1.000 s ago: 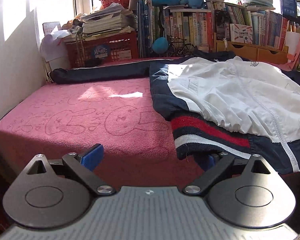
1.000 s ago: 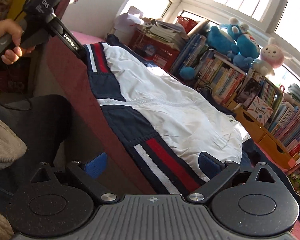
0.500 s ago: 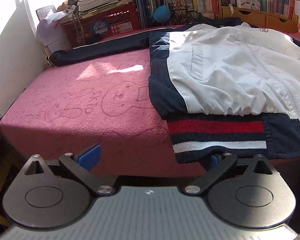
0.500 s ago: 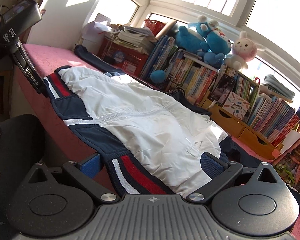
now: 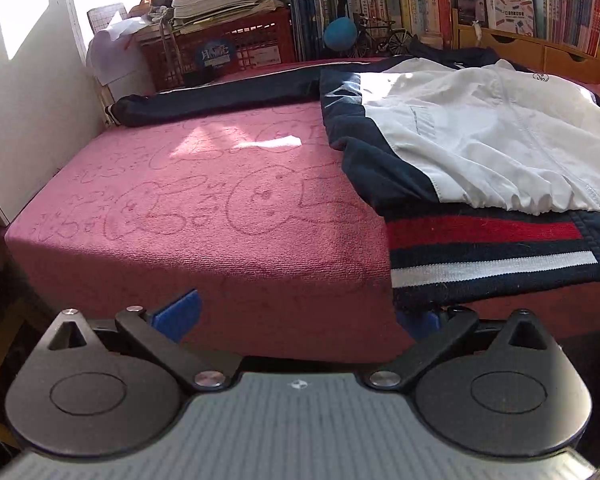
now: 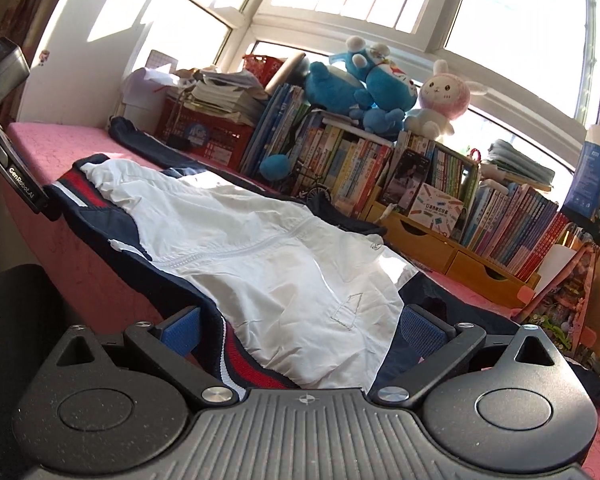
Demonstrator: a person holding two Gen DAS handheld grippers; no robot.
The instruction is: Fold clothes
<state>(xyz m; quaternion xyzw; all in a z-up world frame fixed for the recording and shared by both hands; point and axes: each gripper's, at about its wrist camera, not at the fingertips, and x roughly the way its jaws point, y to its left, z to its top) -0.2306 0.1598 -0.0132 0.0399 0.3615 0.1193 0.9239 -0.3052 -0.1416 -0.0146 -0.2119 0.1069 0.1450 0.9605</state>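
Left wrist view: the left gripper (image 5: 296, 314) stands wide, nothing between its blue pads; the jacket (image 5: 480, 148) lies flat on the pink bed cover (image 5: 204, 208), ahead and to the gripper's right, its striped knit hem (image 5: 488, 256) draping over the near edge just above the right-hand finger; that finger's tip is hidden under the hem, so contact cannot be told. The shell looks thin, light and slippery; the ribbed hem is thicker and should give the surer hold.

Right wrist view: the right gripper (image 6: 300, 328) is spread wide too, the jacket's other hem corner (image 6: 252, 364) lying between its fingers, unpinched; the far right sleeve is lost in shadow; the left gripper's body (image 6: 18, 178) sits at the far hem corner.
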